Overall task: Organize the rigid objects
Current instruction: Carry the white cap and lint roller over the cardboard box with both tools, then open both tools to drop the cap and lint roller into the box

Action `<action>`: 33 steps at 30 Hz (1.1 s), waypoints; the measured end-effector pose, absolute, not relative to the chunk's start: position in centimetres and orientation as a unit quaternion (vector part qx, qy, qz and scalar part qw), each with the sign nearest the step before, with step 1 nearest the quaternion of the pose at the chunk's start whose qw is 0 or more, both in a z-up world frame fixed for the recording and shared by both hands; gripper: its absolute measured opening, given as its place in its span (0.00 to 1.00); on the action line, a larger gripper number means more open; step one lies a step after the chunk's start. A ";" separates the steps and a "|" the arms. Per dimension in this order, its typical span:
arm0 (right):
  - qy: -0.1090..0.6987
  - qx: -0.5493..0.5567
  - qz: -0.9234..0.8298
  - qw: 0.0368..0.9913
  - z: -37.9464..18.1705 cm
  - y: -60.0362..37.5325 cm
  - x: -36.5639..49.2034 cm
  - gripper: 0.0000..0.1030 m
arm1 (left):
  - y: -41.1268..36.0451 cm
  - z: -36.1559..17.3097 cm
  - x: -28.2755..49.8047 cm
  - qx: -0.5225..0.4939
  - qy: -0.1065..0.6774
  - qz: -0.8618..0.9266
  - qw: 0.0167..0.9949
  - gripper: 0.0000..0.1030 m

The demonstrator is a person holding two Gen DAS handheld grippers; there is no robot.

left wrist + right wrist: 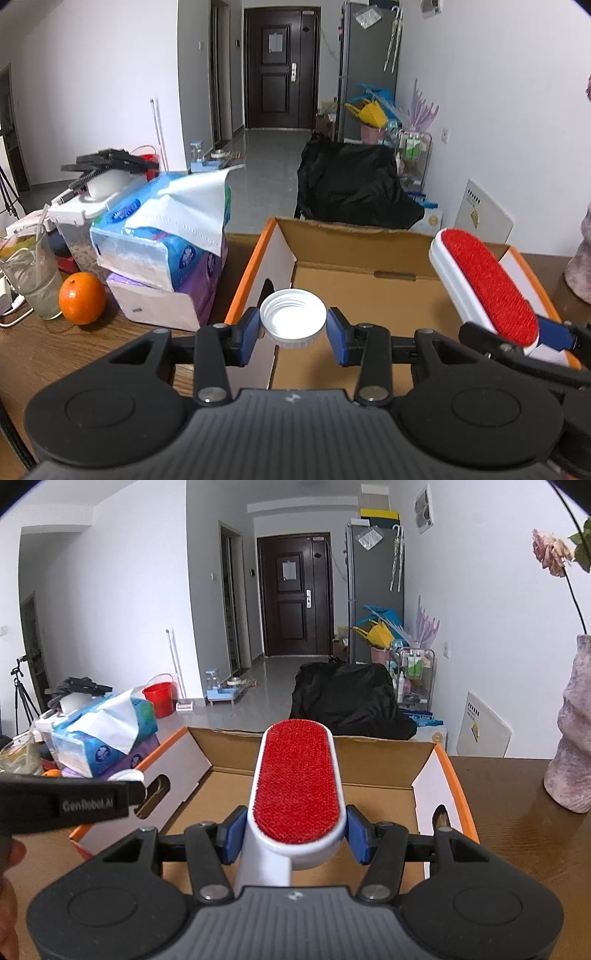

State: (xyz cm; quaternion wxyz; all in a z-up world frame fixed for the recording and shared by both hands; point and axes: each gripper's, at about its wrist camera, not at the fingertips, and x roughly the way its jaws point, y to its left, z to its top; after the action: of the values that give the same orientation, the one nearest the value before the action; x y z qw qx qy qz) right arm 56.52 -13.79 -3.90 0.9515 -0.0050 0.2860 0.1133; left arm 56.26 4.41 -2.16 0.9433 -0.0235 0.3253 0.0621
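Left gripper pinches a white ribbed plastic screw cap between its blue pads, over the near left wall of an open orange-edged cardboard box. Right gripper clamps a white lint brush with a red oval pad, held above the box interior. An orange fruit rests on the brown wooden table, far left.

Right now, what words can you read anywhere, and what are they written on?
"GenRobot.AI": on the black left gripper, seen in the right wrist view.
Blue tissue packs: printed logos, too blurred to read.
White board against the wall: markings too small to read.
Paper on the door: unreadable.
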 end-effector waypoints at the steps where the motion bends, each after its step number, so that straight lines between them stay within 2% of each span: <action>1: 0.290 -0.004 0.113 0.950 -3.9 -13.8 56.9 0.53 | 4.4 -2.4 56.4 -0.023 0.327 0.061 0.943 0.39; 17: 0.341 0.015 0.105 0.934 -4.6 -14.9 60.9 0.54 | 2.8 -3.5 57.1 0.006 0.338 0.049 0.940 0.41; 18: 0.338 0.022 0.105 0.935 -4.4 -15.2 60.8 0.54 | 2.8 -3.4 57.1 0.008 0.337 0.045 0.940 0.47; 19: 0.332 0.024 0.104 0.937 -3.9 -15.4 60.5 0.60 | 2.7 -3.4 57.0 0.011 0.338 0.043 0.940 0.52; 20: 0.326 0.024 0.105 0.939 -3.5 -15.7 60.1 0.67 | 2.7 -3.4 56.9 0.014 0.336 0.044 0.941 0.62; 21: 0.316 0.027 0.104 0.943 -2.9 -16.0 59.6 0.84 | 2.6 -3.3 56.7 0.015 0.331 0.044 0.942 0.71; 22: 0.306 0.029 0.102 0.946 -2.4 -16.3 59.2 0.92 | 2.6 -3.1 56.6 0.017 0.326 0.044 0.944 0.74; 25: 0.291 0.033 0.098 0.951 -1.2 -17.0 58.2 0.92 | 2.4 -2.9 56.3 0.021 0.322 0.047 0.945 0.82; 28: 0.290 0.030 0.095 0.952 -1.0 -17.5 58.0 0.93 | 2.5 -2.8 56.2 0.019 0.323 0.053 0.945 0.86; 31: 0.296 0.035 0.093 0.950 -1.2 -17.9 58.1 0.95 | 2.8 -2.7 56.1 0.018 0.320 0.057 0.945 0.97; 33: 0.300 0.038 0.094 0.949 -1.4 -18.1 58.2 0.98 | 3.0 -2.6 55.9 0.019 0.317 0.061 0.946 0.98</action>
State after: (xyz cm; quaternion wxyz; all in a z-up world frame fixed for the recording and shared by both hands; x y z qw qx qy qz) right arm 58.17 -18.15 -1.40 0.9486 0.0380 0.2999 0.0938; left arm 55.92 2.99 -2.60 0.9464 0.0186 0.3166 0.0614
